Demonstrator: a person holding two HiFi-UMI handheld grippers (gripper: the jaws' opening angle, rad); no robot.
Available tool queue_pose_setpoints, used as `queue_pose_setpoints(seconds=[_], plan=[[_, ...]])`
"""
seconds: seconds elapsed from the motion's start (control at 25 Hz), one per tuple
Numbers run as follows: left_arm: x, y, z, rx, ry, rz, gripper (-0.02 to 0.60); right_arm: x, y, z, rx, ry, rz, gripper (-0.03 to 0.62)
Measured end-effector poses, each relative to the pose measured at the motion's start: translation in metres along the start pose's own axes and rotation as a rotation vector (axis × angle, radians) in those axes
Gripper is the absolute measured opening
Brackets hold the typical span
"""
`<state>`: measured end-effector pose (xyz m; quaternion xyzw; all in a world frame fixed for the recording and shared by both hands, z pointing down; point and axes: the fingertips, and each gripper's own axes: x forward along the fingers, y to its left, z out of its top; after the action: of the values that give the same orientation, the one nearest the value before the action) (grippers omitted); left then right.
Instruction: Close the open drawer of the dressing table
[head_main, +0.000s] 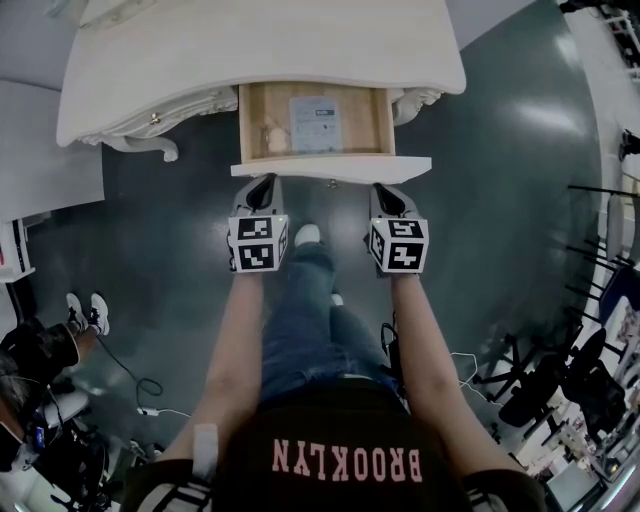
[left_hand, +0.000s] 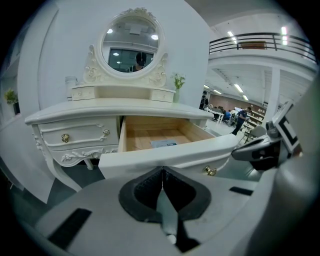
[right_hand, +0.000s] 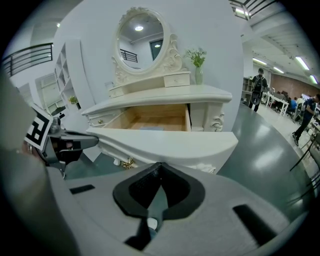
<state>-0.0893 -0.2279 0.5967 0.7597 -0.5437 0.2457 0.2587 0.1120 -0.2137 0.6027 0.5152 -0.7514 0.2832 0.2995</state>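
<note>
The white dressing table (head_main: 150, 70) stands ahead of me with its middle drawer (head_main: 330, 168) pulled out, showing a wooden inside. A printed paper (head_main: 314, 122) and a small pale object (head_main: 270, 135) lie in it. My left gripper (head_main: 263, 184) is shut and empty, its tip just short of the drawer front's left part (left_hand: 165, 154). My right gripper (head_main: 384, 191) is also shut and empty, close to the front's right part (right_hand: 170, 142). A brass knob (left_hand: 210, 171) hangs under the front between the two grippers. I cannot tell whether either tip touches the front.
An oval mirror (left_hand: 131, 47) and a vase with a plant (right_hand: 198, 62) stand on the table top. My legs and shoe (head_main: 308, 236) are below the drawer. A seated person's white shoes (head_main: 86, 311) and a cable (head_main: 140, 385) are at left; dark stands (head_main: 560, 380) at right.
</note>
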Motion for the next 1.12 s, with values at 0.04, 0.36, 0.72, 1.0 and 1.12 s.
queue_pose_setpoints(seconds=[0.04,0.36,0.72,1.0,1.12], plan=[[0.000,0.000,0.000,0.001,0.000,-0.001,0.005,0.000,0.000,0.000,0.001,0.000,-0.002,-0.006],[0.009,0.006,0.012,0.016,0.004,-0.009,0.005,0.009,-0.003,0.014,-0.006,-0.004,-0.010,-0.006],[0.015,0.009,0.022,0.033,0.008,-0.010,0.005,0.015,-0.006,0.024,-0.013,-0.013,-0.005,-0.006],[0.024,0.014,0.028,0.038,0.010,-0.013,0.005,0.023,-0.009,0.032,-0.021,-0.014,-0.008,-0.006],[0.028,0.015,0.033,0.041,0.006,-0.015,0.006,0.026,-0.010,0.037,-0.021,-0.018,-0.012,-0.006]])
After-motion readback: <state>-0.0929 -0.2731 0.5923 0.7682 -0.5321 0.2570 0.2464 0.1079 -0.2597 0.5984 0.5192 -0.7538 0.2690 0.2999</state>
